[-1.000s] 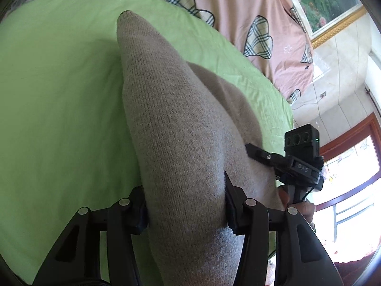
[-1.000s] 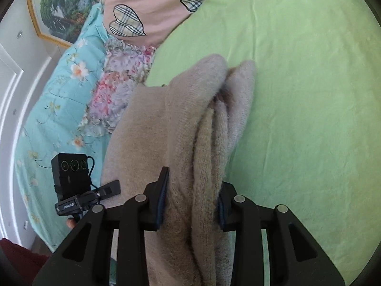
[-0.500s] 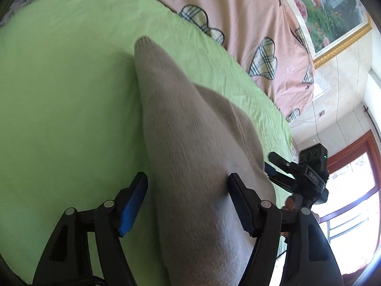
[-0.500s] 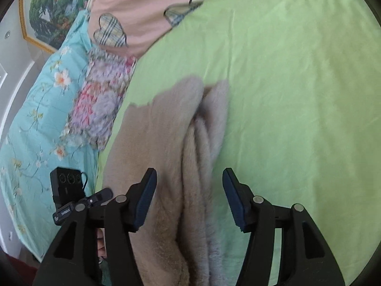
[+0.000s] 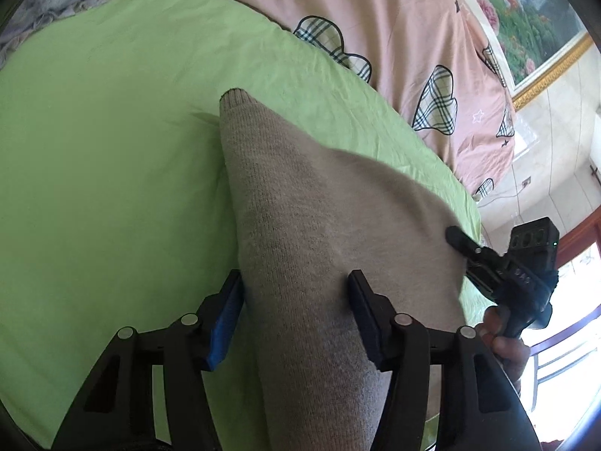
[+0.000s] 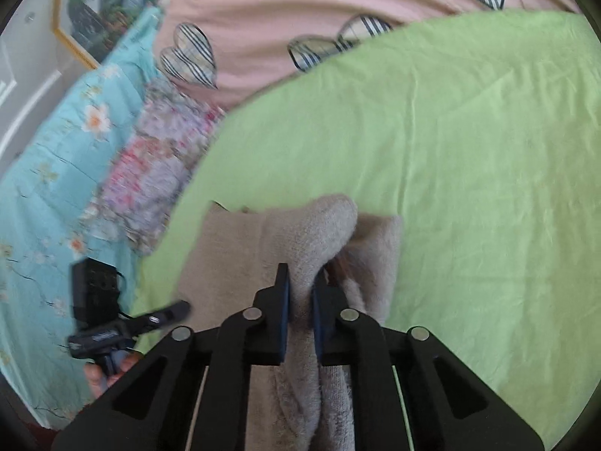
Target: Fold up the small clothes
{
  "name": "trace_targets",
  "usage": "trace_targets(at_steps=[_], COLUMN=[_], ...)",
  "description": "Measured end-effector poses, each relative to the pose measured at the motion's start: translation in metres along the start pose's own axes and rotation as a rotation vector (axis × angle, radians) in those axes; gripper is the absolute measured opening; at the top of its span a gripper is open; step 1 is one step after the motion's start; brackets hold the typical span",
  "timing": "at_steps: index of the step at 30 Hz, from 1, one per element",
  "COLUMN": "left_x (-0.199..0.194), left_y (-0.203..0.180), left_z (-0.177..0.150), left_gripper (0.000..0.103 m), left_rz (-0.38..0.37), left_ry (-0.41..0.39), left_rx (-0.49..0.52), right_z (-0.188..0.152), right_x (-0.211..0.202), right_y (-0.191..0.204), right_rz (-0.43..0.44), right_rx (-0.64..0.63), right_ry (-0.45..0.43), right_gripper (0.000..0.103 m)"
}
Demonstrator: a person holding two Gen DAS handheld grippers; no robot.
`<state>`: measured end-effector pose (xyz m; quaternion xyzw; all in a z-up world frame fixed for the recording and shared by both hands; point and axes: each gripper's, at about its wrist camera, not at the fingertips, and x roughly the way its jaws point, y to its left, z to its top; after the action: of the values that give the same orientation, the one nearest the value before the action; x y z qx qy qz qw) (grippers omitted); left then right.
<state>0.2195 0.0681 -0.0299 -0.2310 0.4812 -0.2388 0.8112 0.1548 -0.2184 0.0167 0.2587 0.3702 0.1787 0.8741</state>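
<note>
**Presently: one beige knit garment, held at both ends over the green sheet**

Item: a beige knit garment (image 5: 323, 248), small, lying on the green sheet (image 5: 105, 173) and partly raised off it. Its long axis runs straight away from the left gripper (image 5: 296, 312), ending in a narrow tip that rests on the sheet toward the pink quilt (image 5: 398, 37).

Left gripper: jaws have just been closing a little and stand fairly wide, the garment between them; its left edge touches the blue pad, the right pad sits against the knit. Whether they press cannot be told. Pose: angled down toward the sheet.

Right gripper (image 6: 300, 300): jaws have just closed, narrow, pinching a bunched fold of the garment's fleecy side, which humps up ahead of the fingertips. Pose: angled down, above the sheet, to the right of the left gripper.

Also noted: a framed picture (image 6: 94, 18) and a floral blue bedcover (image 6: 49, 173), beyond the sheet's left edge.

Judgement: the right gripper holds the firmer grip, so the coming fold likely turns on carrying its end along the long axis toward the tip.
</note>
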Motion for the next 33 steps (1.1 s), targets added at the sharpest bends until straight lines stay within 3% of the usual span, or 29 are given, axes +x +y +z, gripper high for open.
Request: trace_targets(at_steps=[2,6,7,8,9,11,12,15,19,25,31,33], left_x=[0.007,0.032,0.039,0.047,0.053,0.063,0.064,0.061,0.023,-0.043,-0.077,-0.088], left_y=[0.003,0.016,0.018,0.019,0.019,0.021,0.020,0.018,0.006,-0.013,-0.030,-0.032], left_z=[0.006,0.035,0.042,0.053,0.060,0.077,0.082,0.086,0.066,-0.015,-0.099,-0.123], left_gripper=[0.075,0.073,0.058,0.031,0.020,0.008,0.008,0.008,0.016,0.028,0.041,0.044], left_rz=[0.021,0.048,0.065,0.085,0.108,0.177,0.207,0.245,0.247,0.192,0.161,0.159], left_ry=[0.011,0.015,0.004,-0.007,-0.011,-0.027,-0.038,-0.043,-0.099,-0.141,-0.109,-0.105], left_rx=[-0.013,-0.058,-0.056,-0.037,-0.028,-0.022,-0.013,-0.020,0.003,0.047,0.141,0.159], right_z=[-0.002,-0.009,-0.010,-0.011,-0.010,-0.008,-0.007,-0.006,-0.012,-0.041,-0.082,-0.095], right_x=[-0.003,0.018,0.021,0.024,0.024,0.024,0.026,0.031,0.008,-0.042,-0.075,-0.079], right_y=[-0.006,-0.028,-0.030,-0.032,-0.032,-0.030,-0.029,-0.033,-0.031,-0.025,-0.019,-0.016], right_rz=[0.005,-0.046,-0.046,-0.049,-0.053,-0.066,-0.084,-0.101,-0.092,-0.066,-0.051,-0.054], right_rx=[0.015,0.052,0.064,0.067,0.061,0.042,0.023,0.032,0.052,0.079,0.085,0.085], right_ry=[0.003,0.068,0.074,0.077,0.076,0.075,0.078,0.098,0.075,0.015,0.020,0.032], right_gripper=[0.011,0.011,0.011,0.011,0.011,0.011,0.011,0.011,0.013,0.013,0.016,0.032])
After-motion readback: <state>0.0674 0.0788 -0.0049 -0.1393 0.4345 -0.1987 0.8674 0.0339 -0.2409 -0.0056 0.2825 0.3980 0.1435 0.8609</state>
